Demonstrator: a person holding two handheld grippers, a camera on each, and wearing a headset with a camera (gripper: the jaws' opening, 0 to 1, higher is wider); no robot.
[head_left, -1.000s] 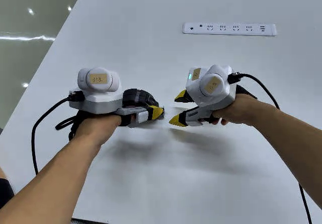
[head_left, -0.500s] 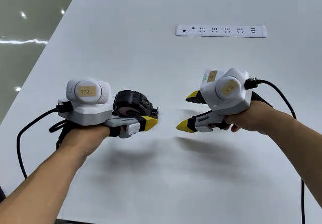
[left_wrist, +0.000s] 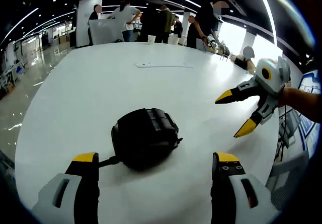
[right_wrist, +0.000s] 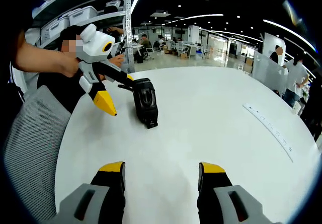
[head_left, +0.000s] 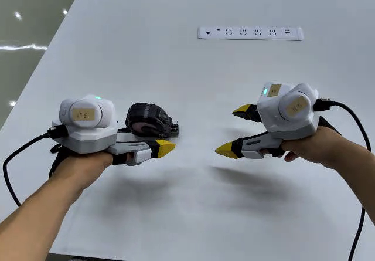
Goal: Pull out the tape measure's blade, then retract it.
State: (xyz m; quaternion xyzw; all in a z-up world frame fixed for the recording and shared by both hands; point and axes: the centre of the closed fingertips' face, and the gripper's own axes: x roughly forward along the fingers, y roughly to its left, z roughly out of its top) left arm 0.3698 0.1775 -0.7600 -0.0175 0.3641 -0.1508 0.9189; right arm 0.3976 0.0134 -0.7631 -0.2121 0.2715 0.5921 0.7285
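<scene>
A black tape measure [head_left: 149, 120] lies on the white table [head_left: 193, 67] with its blade fully inside the case. My left gripper [head_left: 159, 135] is open just behind it. In the left gripper view the tape measure [left_wrist: 145, 136] rests a little beyond the yellow fingertips [left_wrist: 85, 157] of the left gripper [left_wrist: 156, 158], with a thin black strap trailing toward the left jaw. My right gripper [head_left: 233, 130] is open and holds nothing, well to the right of the tape. The right gripper view has the tape measure [right_wrist: 145, 102] far ahead of the right gripper [right_wrist: 162, 166], beside the left gripper [right_wrist: 118, 90].
A white power strip [head_left: 251, 33] lies at the far side of the table. Black cables trail from both grippers toward the near edge. The table's left edge drops to a glossy floor. People stand beyond the table's far end [left_wrist: 151, 20].
The left gripper's jaws have opened and let go of the tape measure, which now rests on the table. Both hands have moved apart, the right one to the right.
</scene>
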